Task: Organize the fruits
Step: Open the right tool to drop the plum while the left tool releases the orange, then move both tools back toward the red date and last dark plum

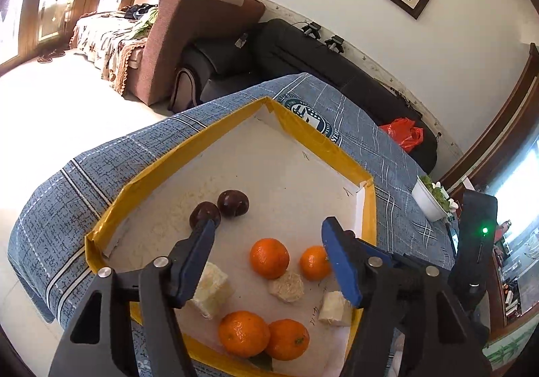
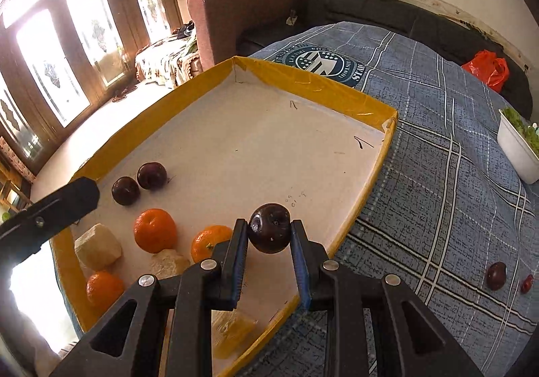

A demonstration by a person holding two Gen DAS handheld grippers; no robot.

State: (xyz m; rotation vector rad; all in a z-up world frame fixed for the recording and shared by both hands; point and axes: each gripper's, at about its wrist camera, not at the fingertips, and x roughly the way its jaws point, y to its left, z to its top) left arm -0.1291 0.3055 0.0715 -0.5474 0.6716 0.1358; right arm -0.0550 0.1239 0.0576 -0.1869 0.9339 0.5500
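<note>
A white tray with a yellow rim (image 1: 232, 121) (image 2: 303, 80) lies on the blue checked cloth. In it are two dark plums (image 1: 233, 204) (image 2: 151, 175), several oranges (image 1: 269, 257) (image 2: 155, 230) and pale cut chunks (image 1: 286, 286) (image 2: 97, 247). My left gripper (image 1: 269, 232) is open and empty above the oranges. My right gripper (image 2: 269, 235) is shut on a dark plum (image 2: 269, 232) and holds it above the tray's near right part. Another dark plum (image 2: 496, 275) and a small red fruit (image 2: 526, 283) lie on the cloth at the right.
A white bowl of greens (image 1: 433, 198) (image 2: 517, 148) stands on the cloth to the right of the tray. A black sofa (image 2: 404, 9) with an orange bag (image 2: 486, 68) runs along the far wall; a brown sofa (image 1: 202, 36) stands at the left.
</note>
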